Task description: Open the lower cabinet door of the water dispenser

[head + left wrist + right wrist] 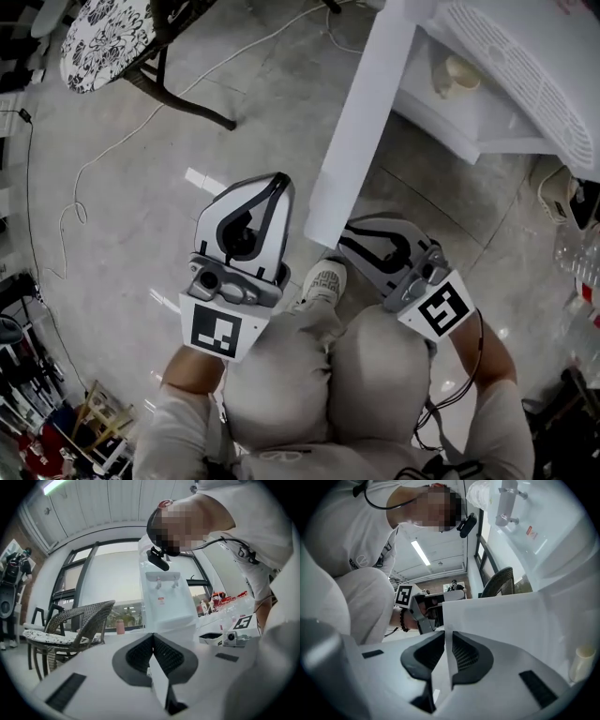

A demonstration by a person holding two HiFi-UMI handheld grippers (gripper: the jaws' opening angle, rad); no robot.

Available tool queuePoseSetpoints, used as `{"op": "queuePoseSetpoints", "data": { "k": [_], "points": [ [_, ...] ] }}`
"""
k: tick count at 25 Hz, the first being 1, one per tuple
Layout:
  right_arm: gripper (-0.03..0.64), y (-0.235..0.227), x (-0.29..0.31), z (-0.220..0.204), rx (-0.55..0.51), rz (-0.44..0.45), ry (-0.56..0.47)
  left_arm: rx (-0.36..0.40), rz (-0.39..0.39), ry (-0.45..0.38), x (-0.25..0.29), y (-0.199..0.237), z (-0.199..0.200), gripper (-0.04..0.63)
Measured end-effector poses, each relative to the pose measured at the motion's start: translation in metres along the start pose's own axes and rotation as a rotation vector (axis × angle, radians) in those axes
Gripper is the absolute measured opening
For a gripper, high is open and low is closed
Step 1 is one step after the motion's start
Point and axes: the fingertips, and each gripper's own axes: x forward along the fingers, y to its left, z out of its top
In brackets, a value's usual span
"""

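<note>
The white water dispenser [525, 56] stands at the upper right of the head view. Its lower cabinet door [366, 103] is swung out as a long white panel. My right gripper [345, 236] is at the door's free end. In the right gripper view the door [501, 616] has its edge pinched between the pads of the right gripper [448, 641]. My left gripper [279, 180] hovers just left of the door, apart from it. In the left gripper view it [153, 641] is shut with nothing held, pointing at the dispenser [164, 597].
A cup [457, 75] sits inside the open cabinet. A wicker chair [112, 37] with a patterned cushion stands at the upper left, and a thin cable [70, 211] trails over the floor. Clear bottles [581, 253] are at the right edge. The person's knees fill the bottom.
</note>
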Motion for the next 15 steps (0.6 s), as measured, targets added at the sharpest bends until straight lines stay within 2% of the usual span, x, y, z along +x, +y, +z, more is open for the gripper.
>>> {"op": "queuePoseSetpoints", "data": {
  "k": [7, 15],
  "points": [
    [0.034, -0.005, 0.052, 0.009, -0.038, 0.049, -0.025, -0.010, 0.090, 0.004, -0.022, 0.031, -0.005, 0.002],
    [0.034, -0.009, 0.081, 0.008, -0.032, 0.064, -0.025, 0.009, 0.146, -0.002, -0.040, 0.049, 0.003, 0.002]
  ]
}}
